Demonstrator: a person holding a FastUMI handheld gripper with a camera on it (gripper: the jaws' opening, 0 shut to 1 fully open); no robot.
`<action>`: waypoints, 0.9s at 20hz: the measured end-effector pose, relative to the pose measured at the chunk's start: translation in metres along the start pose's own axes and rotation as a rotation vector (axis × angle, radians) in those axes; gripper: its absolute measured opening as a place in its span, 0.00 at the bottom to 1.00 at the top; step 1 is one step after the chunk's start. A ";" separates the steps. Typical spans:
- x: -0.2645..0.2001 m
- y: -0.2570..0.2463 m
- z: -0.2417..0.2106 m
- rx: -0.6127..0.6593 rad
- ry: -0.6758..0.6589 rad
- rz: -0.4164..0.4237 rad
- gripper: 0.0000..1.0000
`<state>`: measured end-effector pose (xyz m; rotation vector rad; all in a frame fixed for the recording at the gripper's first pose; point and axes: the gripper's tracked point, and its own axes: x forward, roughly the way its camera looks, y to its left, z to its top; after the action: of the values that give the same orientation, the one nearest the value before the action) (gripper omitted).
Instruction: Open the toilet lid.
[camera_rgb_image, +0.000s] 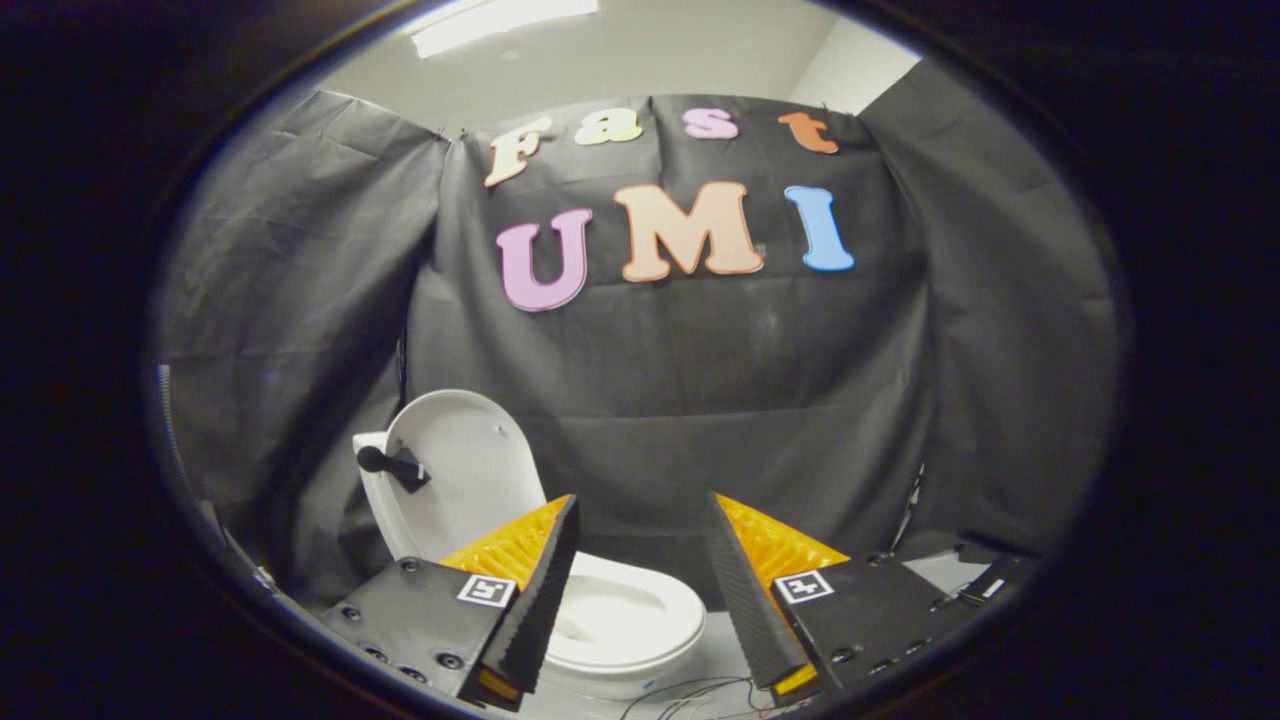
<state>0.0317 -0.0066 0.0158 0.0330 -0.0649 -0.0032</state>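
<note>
The gripper (640, 545) has its fingers spread wide apart, with nothing between them and neither finger touching anything. Each finger (535, 590) carries a ribbed inner pad and a square marker tag (487, 590) on its base. The toilet (610, 625) sits low, just beyond the left finger, which covers part of the bowl's near left side; the right finger stands clear of it. The lid (460, 470) is white, oval and raised, standing nearly upright at the back left of the bowl, against the black cloth wall (700, 400). A dark knob handle (385, 462) projects from the lid's left side. The seat ring is down, smooth and white, with the bowl open to view. Thin wires (690, 695) lie on the pale floor between the fingers, in front of the bowl.
</note>
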 end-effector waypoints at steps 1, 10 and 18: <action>-0.003 0.000 -0.004 0.009 0.014 0.001 0.79; -0.025 0.004 -0.016 -0.030 0.062 0.003 0.79; -0.034 0.004 -0.013 -0.036 0.060 0.002 0.79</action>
<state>-0.0011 -0.0020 0.0003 -0.0027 -0.0051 -0.0015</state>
